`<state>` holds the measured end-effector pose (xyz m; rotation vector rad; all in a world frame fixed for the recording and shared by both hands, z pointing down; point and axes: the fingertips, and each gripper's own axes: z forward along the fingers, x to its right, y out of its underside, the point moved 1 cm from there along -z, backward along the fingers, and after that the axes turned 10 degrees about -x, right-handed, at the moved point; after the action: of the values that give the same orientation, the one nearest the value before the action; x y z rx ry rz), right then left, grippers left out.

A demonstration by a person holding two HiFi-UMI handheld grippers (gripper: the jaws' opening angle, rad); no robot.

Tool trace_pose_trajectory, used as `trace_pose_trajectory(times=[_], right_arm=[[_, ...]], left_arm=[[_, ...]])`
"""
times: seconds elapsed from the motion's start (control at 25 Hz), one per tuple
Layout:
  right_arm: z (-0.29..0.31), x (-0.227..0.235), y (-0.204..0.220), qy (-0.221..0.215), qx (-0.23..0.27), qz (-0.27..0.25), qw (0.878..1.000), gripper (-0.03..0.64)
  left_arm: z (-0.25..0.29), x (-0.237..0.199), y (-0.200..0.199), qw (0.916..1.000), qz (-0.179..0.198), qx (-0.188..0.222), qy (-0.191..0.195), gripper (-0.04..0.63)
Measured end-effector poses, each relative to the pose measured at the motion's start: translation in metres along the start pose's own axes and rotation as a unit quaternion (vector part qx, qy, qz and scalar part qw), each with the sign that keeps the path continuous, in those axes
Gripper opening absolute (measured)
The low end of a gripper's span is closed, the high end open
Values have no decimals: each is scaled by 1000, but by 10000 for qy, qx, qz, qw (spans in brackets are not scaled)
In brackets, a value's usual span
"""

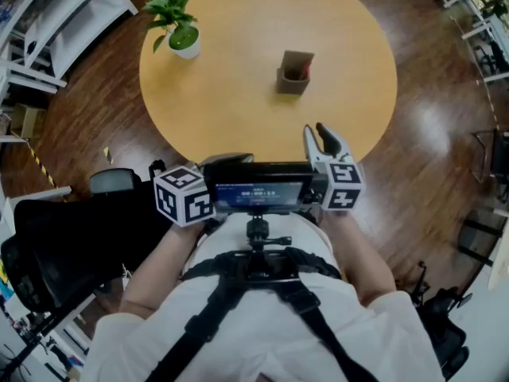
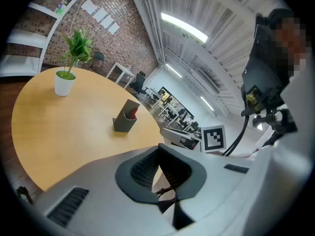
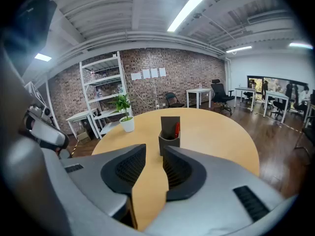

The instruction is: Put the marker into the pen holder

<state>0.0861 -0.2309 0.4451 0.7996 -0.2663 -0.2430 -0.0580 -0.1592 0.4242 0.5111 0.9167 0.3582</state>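
A round wooden table (image 1: 238,86) stood on a dark plank floor, a potted plant (image 1: 179,26) at its far left. The red marker (image 3: 177,130) sat inside the holder (image 1: 294,73) mid-table. At the near edge, the left gripper (image 2: 160,151) was closed and empty; the right gripper (image 1: 320,138) gaped, empty.

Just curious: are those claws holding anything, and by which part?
Nothing: left gripper and right gripper are empty; the marker stands in the holder.
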Motion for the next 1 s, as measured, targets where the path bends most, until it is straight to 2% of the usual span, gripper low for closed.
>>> trace_pose_trajectory(times=[0.72,1.0], right_arm=[[-36,-4,42,226,-173,414,9987,106],[-47,-20,63,295,-231,616,9974,63]], left_arm=[[-4,2,9,9998,95,-90,128,-6],[-9,5,27,9991,154,-282,275,-6]])
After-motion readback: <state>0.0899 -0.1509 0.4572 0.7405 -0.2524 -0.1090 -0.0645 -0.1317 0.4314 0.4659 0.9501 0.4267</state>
